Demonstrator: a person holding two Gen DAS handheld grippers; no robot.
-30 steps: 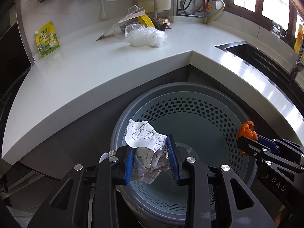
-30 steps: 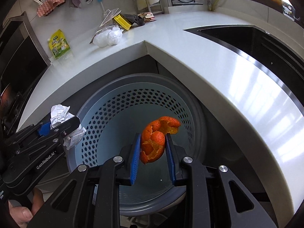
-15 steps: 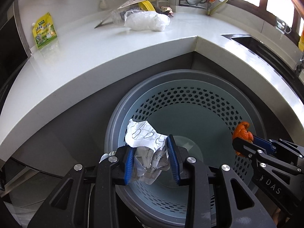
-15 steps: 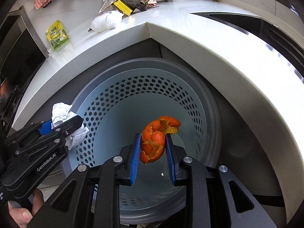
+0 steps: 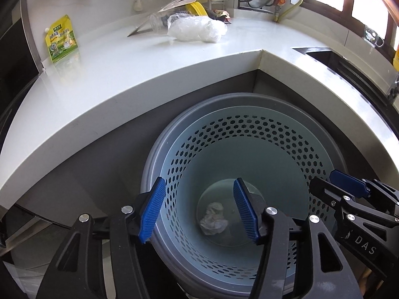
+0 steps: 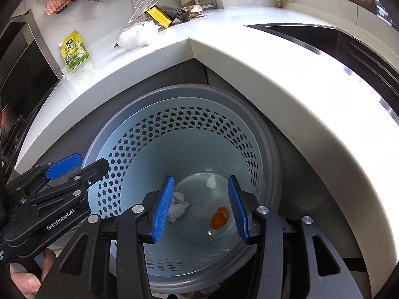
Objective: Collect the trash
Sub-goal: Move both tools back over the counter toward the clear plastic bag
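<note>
Both grippers hung over the perforated grey-blue bin [image 5: 249, 134] tucked under the corner of the white counter [image 5: 124, 79]. Left gripper [image 5: 199, 209]: jaws had just been opening, stood apart w/ nothing between the blue pads; the crumpled paper [image 5: 213, 218] lay loose on the bin floor below. Right gripper [image 6: 200, 205]: jaws had likewise just been opening, stood apart and empty; the orange peel [image 6: 219, 217] lay on the bin floor near the right pad's side.

What differed btw views:
- Left wrist view showed the paper but not the peel; its right finger covered that part of the floor. It showed the right gripper [image 5: 349, 194] from the side, at the bin's right rim.
- Right wrist view showed both items: paper [image 6: 178, 205] partly behind its left pad, peel well apart from it on the other side of the floor. It also showed the left gripper [image 6: 72, 172] at the bin's left rim, plus part of a hand [image 6: 27, 276] at the bottom left corner.

Still on the counter, both views: a clear plastic bag [image 5: 197, 28], a yellow-green pouch [image 5: 61, 42] leaning at the wall, and a yellow item [image 6: 159, 17] by some clutter at the back.
</note>
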